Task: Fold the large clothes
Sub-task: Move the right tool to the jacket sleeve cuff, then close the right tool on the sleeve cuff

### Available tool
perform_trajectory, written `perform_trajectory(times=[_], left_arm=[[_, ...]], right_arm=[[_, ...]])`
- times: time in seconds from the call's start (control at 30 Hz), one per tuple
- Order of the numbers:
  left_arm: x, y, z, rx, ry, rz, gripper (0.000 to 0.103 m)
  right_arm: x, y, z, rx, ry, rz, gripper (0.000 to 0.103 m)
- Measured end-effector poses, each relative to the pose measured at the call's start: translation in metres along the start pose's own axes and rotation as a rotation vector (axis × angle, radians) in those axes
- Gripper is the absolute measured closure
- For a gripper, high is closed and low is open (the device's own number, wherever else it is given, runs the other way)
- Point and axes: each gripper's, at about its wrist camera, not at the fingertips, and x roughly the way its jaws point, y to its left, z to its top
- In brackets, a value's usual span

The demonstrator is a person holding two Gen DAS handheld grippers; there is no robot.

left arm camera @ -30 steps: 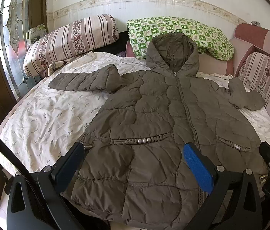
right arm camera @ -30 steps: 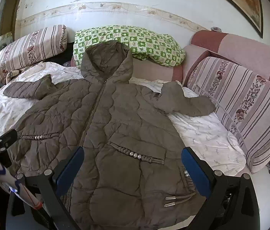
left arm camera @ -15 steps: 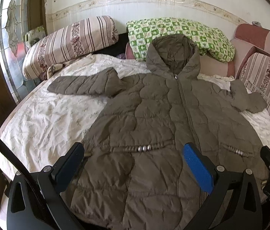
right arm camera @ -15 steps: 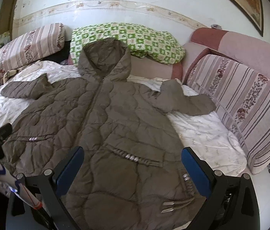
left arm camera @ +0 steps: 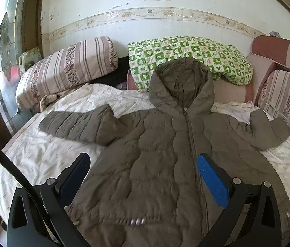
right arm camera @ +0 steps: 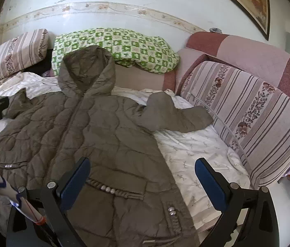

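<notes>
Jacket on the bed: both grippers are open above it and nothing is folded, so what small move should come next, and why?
Probably reach the right gripper toward the right sleeve to fold it inward. The jacket lies flat, zipped, face up on the bedsheet, both sleeves spread outward. The left gripper is also open, holding nothing, so it could take the left sleeve afterwards.

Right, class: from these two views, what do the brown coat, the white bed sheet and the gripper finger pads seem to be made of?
Coat: seemingly thin synthetic shell over padding, matte; puffy stitched quilting.
Bed sheet: probably light woven cotton, matte; fine creases, small printed sprigs.
Finger pads: smooth blue, perhaps rubber or plastic, on black frames; the look leaves it open.
</notes>
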Motion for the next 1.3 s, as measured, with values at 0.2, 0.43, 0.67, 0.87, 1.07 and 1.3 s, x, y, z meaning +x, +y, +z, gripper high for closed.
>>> perform_trajectory(times=[0.2, 0.43, 0.67, 0.87, 1.07, 1.3], left_arm=[[0.052, -0.006, -0.006, 0.011, 0.000, -0.002, 0.000], [0.090, -0.001, -0.007, 0.022, 0.095, -0.005, 0.000], [0.103, 0.001, -0.010, 0.025, 0.128, -0.008, 0.000], [0.121, 0.003, -0.015, 0.023, 0.181, -0.002, 0.000], [0.129, 0.003, -0.018, 0.026, 0.197, 0.002, 0.000], [0.139, 0.003, -0.019, 0.033, 0.219, 0.000, 0.000]], right_arm=[[0.032, -0.016, 0.014, 0.006, 0.042, 0.009, 0.000], [0.107, -0.118, 0.063, 0.216, 0.093, 0.072, 0.004], [0.222, -0.232, 0.073, 0.579, 0.209, 0.106, 0.025], [0.294, -0.272, 0.071, 0.653, 0.256, 0.037, 0.046], [0.347, -0.297, 0.060, 0.729, 0.271, 0.026, 0.056], [0.389, -0.312, 0.054, 0.811, 0.272, 0.026, 0.070]])
